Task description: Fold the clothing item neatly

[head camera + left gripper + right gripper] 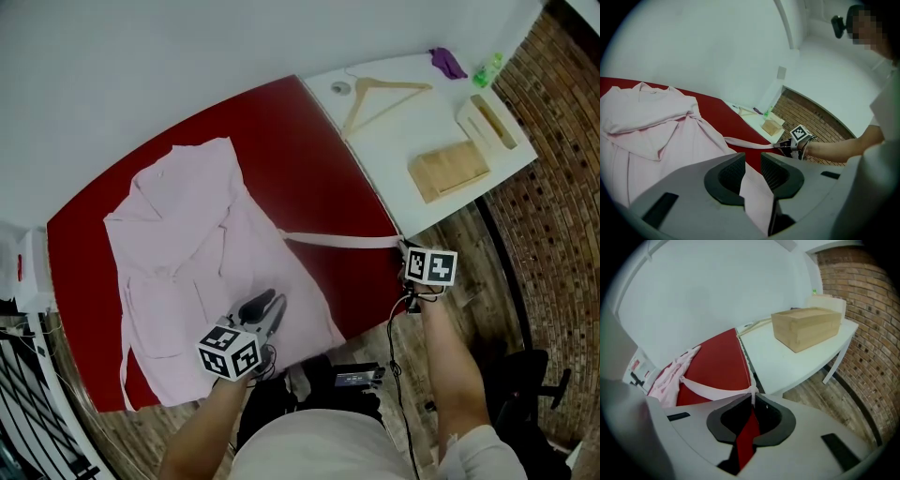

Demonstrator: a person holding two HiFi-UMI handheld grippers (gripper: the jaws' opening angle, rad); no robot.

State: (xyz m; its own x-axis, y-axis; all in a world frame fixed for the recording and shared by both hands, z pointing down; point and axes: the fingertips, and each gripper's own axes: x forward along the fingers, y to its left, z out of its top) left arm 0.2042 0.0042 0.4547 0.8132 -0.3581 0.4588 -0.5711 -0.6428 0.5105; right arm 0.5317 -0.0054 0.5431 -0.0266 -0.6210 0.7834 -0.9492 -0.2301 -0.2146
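Observation:
A pale pink robe lies spread on the red table, collar toward the far side. Its belt stretches right across the red top to the table's corner. My left gripper is at the robe's near hem, shut on a fold of pink cloth that runs between its jaws. My right gripper is at the table's right corner, shut on the belt's end. In the right gripper view the belt runs taut back to the robe.
A white table adjoins the red one on the right, with a wooden hanger, a wooden box, a wooden holder, a purple item and a green bottle. A black chair stands at lower right.

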